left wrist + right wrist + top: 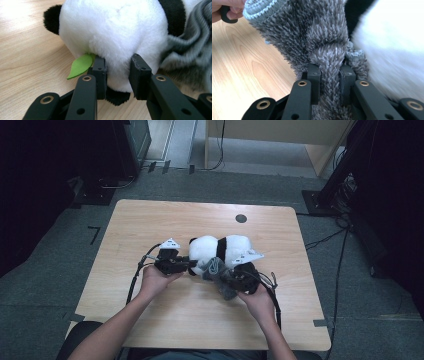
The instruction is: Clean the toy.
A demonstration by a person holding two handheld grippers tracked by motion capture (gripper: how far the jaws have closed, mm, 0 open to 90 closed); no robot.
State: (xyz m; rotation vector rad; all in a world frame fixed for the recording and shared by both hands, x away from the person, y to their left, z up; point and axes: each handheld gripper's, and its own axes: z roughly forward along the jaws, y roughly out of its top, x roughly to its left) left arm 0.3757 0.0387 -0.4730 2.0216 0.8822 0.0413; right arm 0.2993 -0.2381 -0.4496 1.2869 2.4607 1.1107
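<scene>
Light wooden table (150,220) on grey carpet, dark stands around, black grommet hole (241,218) at 12 o'clock. Black-and-white plush panda (220,249) lies mid-table. Left gripper (117,72) clenched on panda's white fur; green felt leaf (80,66) visible there. Right gripper (329,80) grasping fuzzy grey knit sock (312,32), at panda's 6 o'clock.

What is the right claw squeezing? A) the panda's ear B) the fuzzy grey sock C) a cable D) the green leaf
B: in the right gripper view the right claw pinches a fold of the fuzzy grey sock between its pads, while the toy panda lies beside it.
</scene>
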